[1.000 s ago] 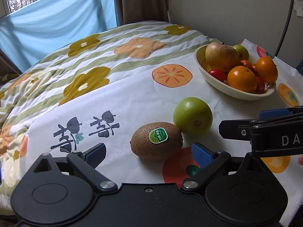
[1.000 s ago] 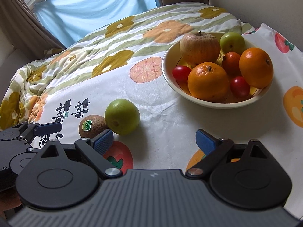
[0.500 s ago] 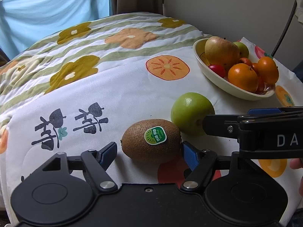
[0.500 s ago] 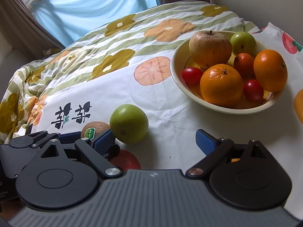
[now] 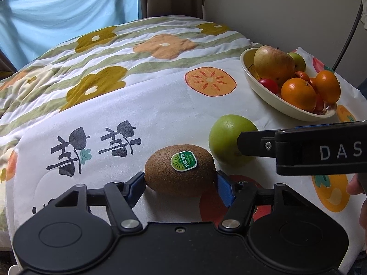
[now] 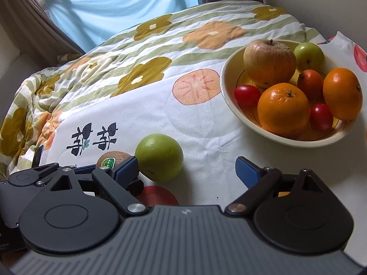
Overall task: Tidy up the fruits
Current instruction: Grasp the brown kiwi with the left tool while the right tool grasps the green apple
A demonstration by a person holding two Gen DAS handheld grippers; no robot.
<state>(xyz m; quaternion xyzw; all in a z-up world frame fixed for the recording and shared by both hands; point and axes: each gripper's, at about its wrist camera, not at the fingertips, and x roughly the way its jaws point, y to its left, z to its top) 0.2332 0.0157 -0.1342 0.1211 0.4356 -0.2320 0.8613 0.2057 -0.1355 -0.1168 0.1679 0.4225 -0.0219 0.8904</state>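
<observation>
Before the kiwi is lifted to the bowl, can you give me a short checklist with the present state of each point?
1. Kiwi sits between the left gripper pads: ok.
2. Pads press firmly on the kiwi: cannot tell; jaws are closing and look in contact at both ends.
3. Green apple beside the kiwi stays clear of the pads: ok.
4. Right gripper is open and empty: ok.
5. Bowl has free space: cannot tell; it is nearly full.
</observation>
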